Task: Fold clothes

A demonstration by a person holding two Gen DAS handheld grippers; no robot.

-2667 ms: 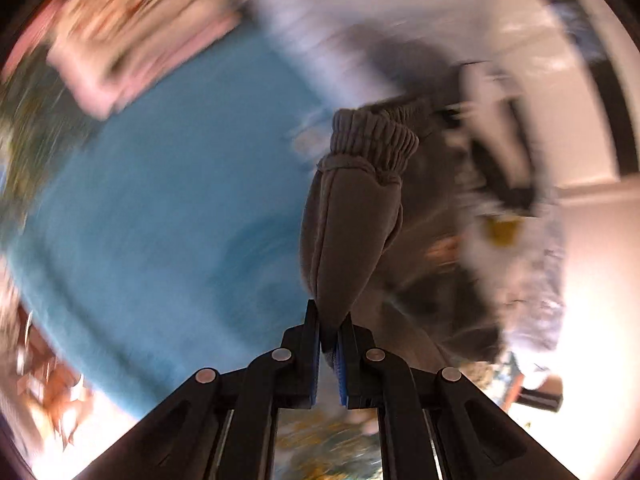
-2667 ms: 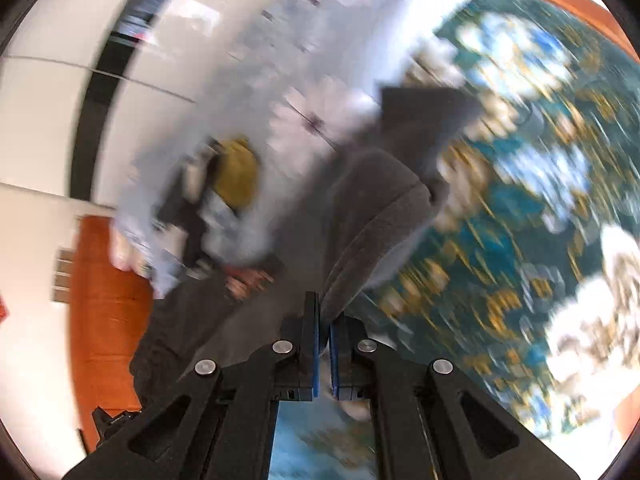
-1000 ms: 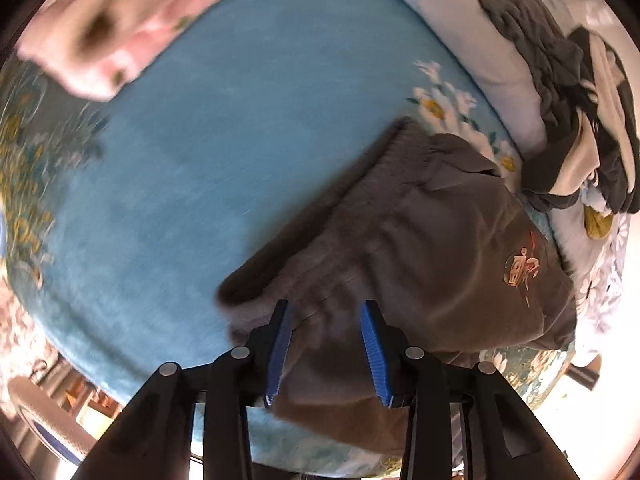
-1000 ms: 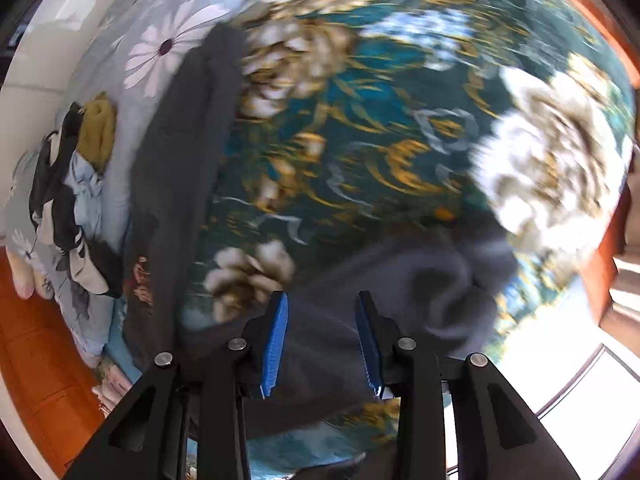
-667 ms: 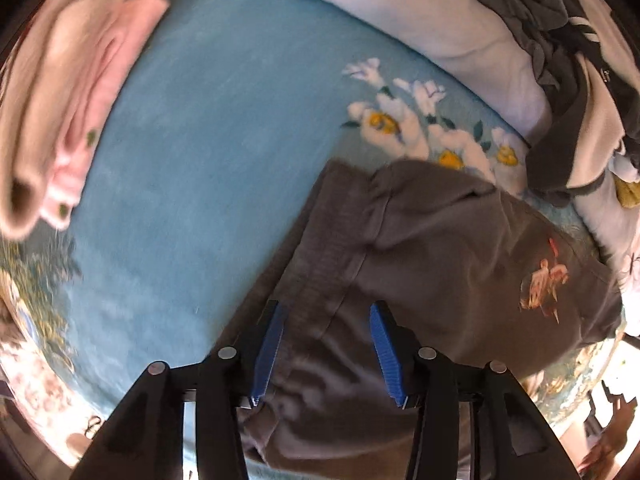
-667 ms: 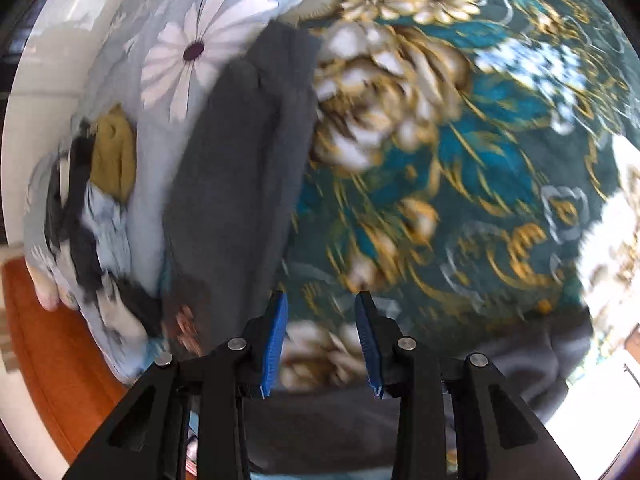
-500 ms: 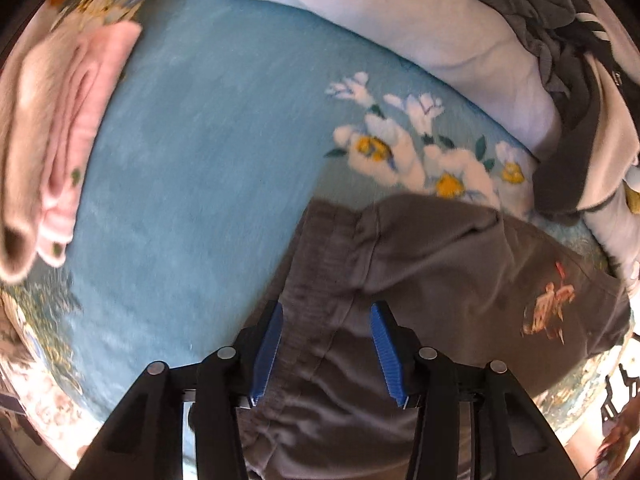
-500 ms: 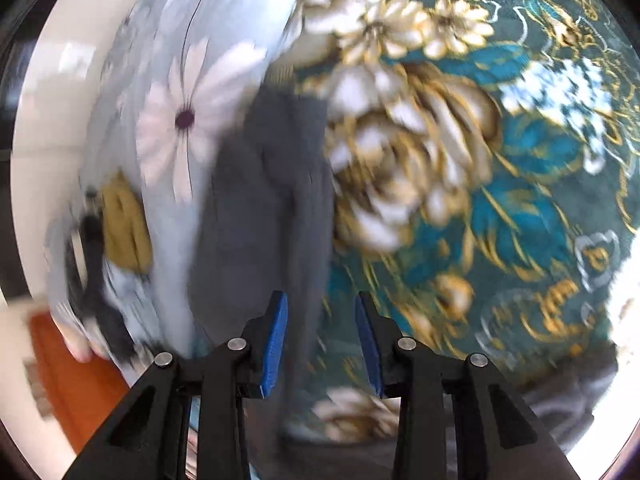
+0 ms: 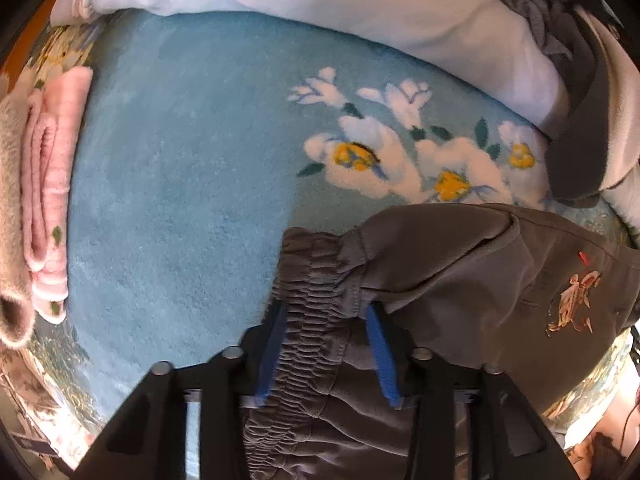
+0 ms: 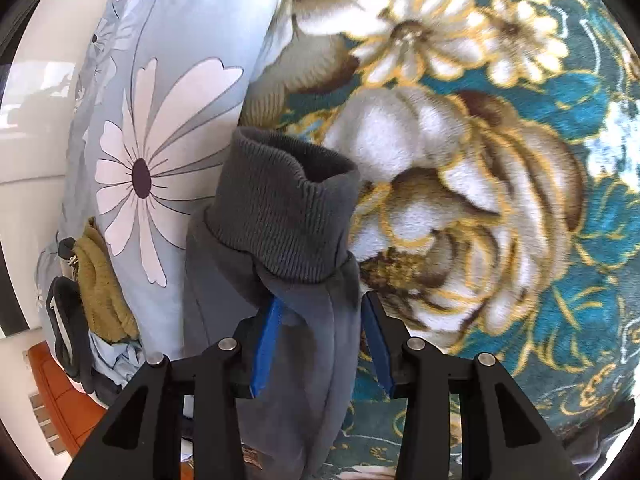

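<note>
Grey sweatpants (image 9: 460, 272) with a small embroidered logo lie on a blue floral blanket (image 9: 180, 160). My left gripper (image 9: 326, 310) is open, its blue pads either side of the gathered elastic waistband (image 9: 308, 300). In the right wrist view my right gripper (image 10: 320, 300) is open, straddling the pant leg just below its ribbed ankle cuff (image 10: 284, 208). The cuff stands up off a teal and gold flowered blanket (image 10: 500, 200). The middle of the pants is out of view.
A folded pink and beige garment (image 9: 44, 200) lies at the left. A pale blue duvet (image 9: 360, 12) runs along the back, with a pile of dark and white clothes (image 9: 580, 92) at the right. A daisy-print pillow (image 10: 160, 128) and mustard cloth (image 10: 100, 288) lie left of the cuff.
Both grippers let go of the pants, which were laid down on the bed. Both then slid along the garment, the left reaching the waistband and the right reaching the ankle cuff.
</note>
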